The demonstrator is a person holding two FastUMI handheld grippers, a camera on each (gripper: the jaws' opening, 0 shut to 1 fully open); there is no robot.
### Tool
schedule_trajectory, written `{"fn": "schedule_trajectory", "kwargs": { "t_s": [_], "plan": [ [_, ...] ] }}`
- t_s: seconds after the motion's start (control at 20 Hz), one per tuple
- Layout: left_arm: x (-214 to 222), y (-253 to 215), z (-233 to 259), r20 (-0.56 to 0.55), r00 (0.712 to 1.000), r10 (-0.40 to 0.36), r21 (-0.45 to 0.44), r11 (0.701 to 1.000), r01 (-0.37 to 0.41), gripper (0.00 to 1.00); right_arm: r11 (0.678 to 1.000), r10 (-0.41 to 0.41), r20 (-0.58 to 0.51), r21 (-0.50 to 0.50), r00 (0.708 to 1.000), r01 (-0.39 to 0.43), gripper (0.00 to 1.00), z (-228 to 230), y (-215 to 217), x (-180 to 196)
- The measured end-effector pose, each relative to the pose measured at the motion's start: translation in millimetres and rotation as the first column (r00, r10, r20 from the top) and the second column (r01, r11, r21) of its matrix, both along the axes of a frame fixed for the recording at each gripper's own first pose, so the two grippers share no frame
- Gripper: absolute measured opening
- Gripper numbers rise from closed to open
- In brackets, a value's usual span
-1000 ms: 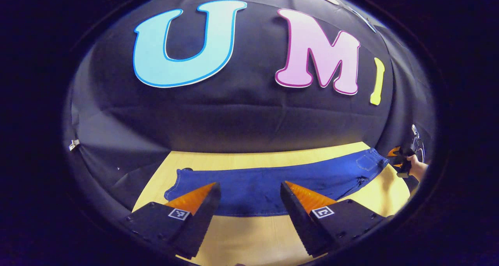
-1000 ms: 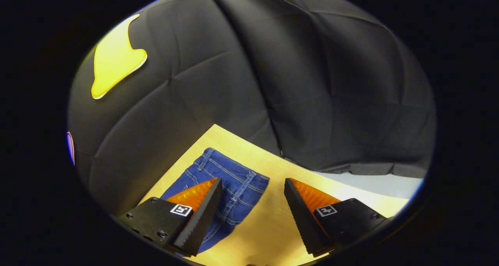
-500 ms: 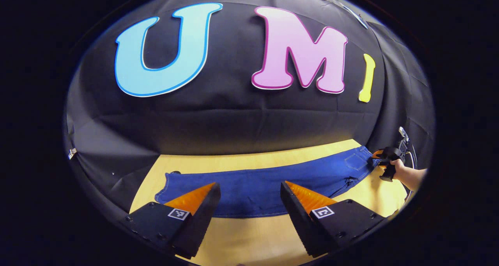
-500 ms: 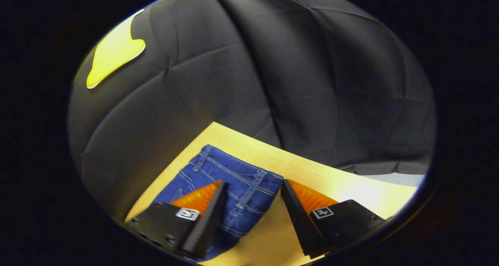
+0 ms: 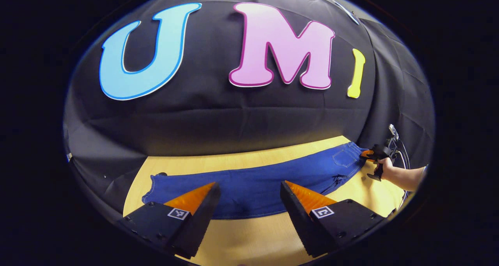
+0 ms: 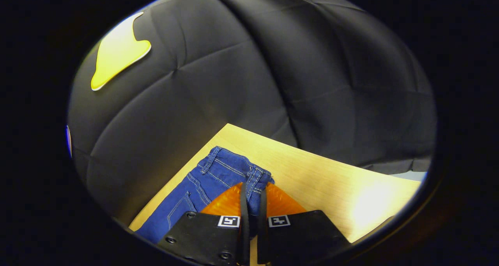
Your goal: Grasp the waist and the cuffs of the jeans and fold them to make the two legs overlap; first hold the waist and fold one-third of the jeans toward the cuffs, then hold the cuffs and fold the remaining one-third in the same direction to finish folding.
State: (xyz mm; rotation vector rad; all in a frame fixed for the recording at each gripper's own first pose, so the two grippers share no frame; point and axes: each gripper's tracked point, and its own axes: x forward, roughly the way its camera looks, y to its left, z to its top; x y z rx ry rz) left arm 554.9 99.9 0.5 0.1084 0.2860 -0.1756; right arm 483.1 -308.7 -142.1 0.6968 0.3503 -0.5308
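The right gripper (image 6: 252,190) was just clamped onto the jeans (image 6: 202,184) waist at 6 o'clock, left gripper (image 5: 249,192) held wide; fold was enabled.

At the bottom centre, the right gripper (image 6: 252,203) has its fingers (image 6: 244,203) pinched on the waistband of the blue jeans (image 6: 202,184), which lie on the wooden worktop (image 6: 331,180) toward the lower left.
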Motion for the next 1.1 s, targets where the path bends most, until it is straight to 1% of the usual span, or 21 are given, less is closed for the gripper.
{"fn": "schedule_trajectory", "kwargs": {
  "t_s": [0.05,0.15,0.3,0.35,0.4,0.5,0.6,0.7,0.8,0.85,0.9,0.95,1.0,1.1],
  "plan": [
    [0,-2,1,0.004,1.0,-0.006,-0.004,1.0,0.006,0.98,1.0,0.012,0.017,-0.029,1.0,-0.012,0.08,10,-2,2],
    [2,-7,2,0.01,1.0,-0.004,-0.028,1.0,0.005,0.98,0.994,0.053,0.039,-0.092,0.998,-0.05,0.08,30,0,-1],
    [-5,-8,-2,0.008,1.0,0.003,-0.069,0.998,-0.002,0.98,0.99,0.083,0.108,-0.123,0.991,-0.069,0.07,70,6,-16],
    [-7,-6,-3,0.011,1.0,0.004,-0.078,0.997,-0.003,0.98,0.986,0.097,0.129,-0.148,0.987,-0.077,0.07,81,11,-20],
    [-12,-3,-7,0.009,1.0,0.011,-0.086,0.996,-0.01,0.98,0.979,0.121,0.142,-0.183,0.983,-0.094,0.07,99,19,-27],
    [-24,5,-12,0.003,1.0,0.024,-0.117,0.993,-0.024,0.98,0.956,0.187,0.167,-0.256,0.968,-0.141,0.07,113,37,-41],
    [-35,14,-16,0.002,0.999,0.038,-0.144,0.989,-0.037,0.96,0.918,0.276,0.172,-0.34,0.946,-0.206,0.07,122,56,-45],
    [-46,28,-19,0.004,0.998,0.058,-0.16,0.985,-0.057,0.95,0.867,0.369,0.16,-0.413,0.916,-0.277,0.07,121,75,-46],
    [-57,40,-22,0.014,0.997,0.073,-0.176,0.982,-0.069,0.95,0.815,0.455,0.166,-0.473,0.875,-0.334,0.07,122,90,-48],
    [-62,47,-24,0.017,0.997,0.08,-0.182,0.98,-0.075,0.95,0.796,0.49,0.18,-0.491,0.853,-0.354,0.07,116,92,-50],
    [-67,53,-29,0.015,0.996,0.089,-0.187,0.979,-0.085,0.95,0.782,0.523,0.202,-0.5,0.828,-0.372,0.07,111,94,-57],
    [-70,59,-32,0.019,0.995,0.094,-0.199,0.976,-0.089,0.95,0.775,0.544,0.227,-0.504,0.808,-0.381,0.07,101,87,-59],
    [-73,64,-36,0.025,0.995,0.101,-0.214,0.972,-0.093,0.95,0.769,0.566,0.259,-0.508,0.782,-0.388,0.07,101,85,-60],
    [-72,75,-52,0.015,0.992,0.123,-0.243,0.963,-0.116,0.97,0.752,0.617,0.315,-0.508,0.721,-0.42,0.07,102,79,-70]
  ]
}}
